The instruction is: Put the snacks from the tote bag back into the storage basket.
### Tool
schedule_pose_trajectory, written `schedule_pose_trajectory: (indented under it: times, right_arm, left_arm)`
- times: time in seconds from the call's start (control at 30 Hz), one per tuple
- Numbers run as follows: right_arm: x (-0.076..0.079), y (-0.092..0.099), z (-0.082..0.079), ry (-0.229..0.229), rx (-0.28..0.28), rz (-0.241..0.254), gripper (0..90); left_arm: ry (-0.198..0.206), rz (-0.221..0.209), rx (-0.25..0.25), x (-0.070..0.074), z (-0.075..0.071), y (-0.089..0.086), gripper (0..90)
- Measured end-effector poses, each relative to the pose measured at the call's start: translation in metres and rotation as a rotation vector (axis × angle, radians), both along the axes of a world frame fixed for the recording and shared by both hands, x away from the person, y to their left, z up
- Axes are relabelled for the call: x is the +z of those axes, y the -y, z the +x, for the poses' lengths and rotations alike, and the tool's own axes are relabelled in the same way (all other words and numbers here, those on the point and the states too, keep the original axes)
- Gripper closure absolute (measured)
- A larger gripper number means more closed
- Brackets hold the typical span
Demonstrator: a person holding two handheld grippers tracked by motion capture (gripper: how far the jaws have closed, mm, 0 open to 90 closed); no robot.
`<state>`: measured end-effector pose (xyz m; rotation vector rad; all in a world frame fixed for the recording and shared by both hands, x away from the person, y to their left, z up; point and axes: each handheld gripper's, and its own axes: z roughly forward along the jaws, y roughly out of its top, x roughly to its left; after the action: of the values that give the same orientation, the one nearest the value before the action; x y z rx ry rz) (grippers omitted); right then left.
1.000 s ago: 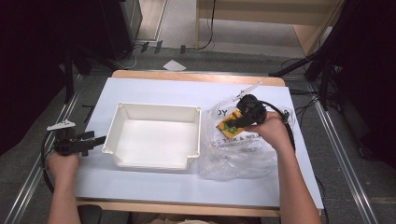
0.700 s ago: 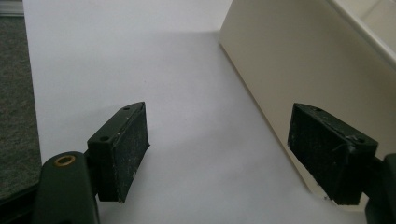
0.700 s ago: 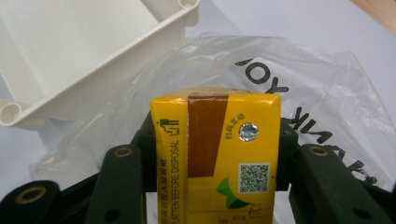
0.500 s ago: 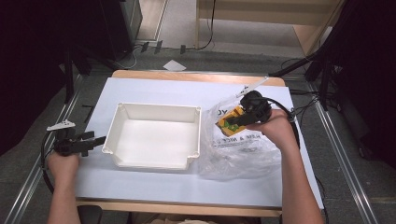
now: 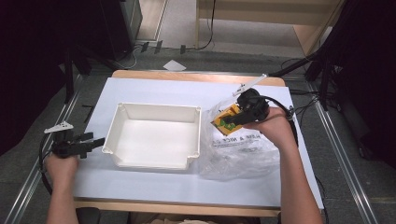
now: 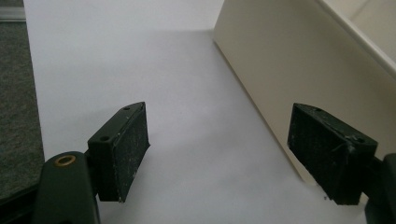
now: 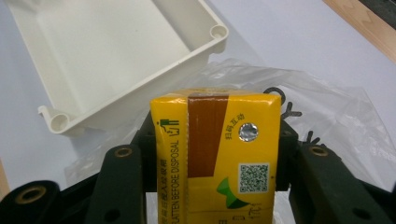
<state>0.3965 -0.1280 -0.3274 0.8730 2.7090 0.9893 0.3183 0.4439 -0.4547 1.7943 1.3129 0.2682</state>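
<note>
The high view looks down on the shallow white plastic tray point(image 5: 154, 137); both gripper views sit low and close beside that tray point(image 6: 299, 70) point(image 7: 116, 51), sharing it.

- The yellow carton point(image 7: 215, 154) reads "FLATTEN BEFORE DISPOSAL" running up its side, just left of the brown strip point(image 7: 205, 133).
- Right of that strip: small Chinese characters, too fine to read, with a QR code point(image 7: 253, 178) below.
- The clear bag point(image 5: 243, 149) under the carton carries dark lettering, too blurred to make out.

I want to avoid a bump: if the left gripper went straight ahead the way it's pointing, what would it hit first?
Probably the white tray's outer wall. The open left gripper points along the table with that wall just ahead on one side; exact clearance is unclear.
</note>
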Motion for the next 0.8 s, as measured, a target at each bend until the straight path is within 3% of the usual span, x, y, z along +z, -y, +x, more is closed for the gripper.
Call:
schedule_pose_trajectory:
  times: [0.8]
  right_arm:
    - [0.019, -0.027, 0.005, 0.035, 0.052, 0.027, 54.5]
  left_arm:
    - [-0.025, 0.008, 0.012, -0.002, -0.014, -0.006, 22.7]
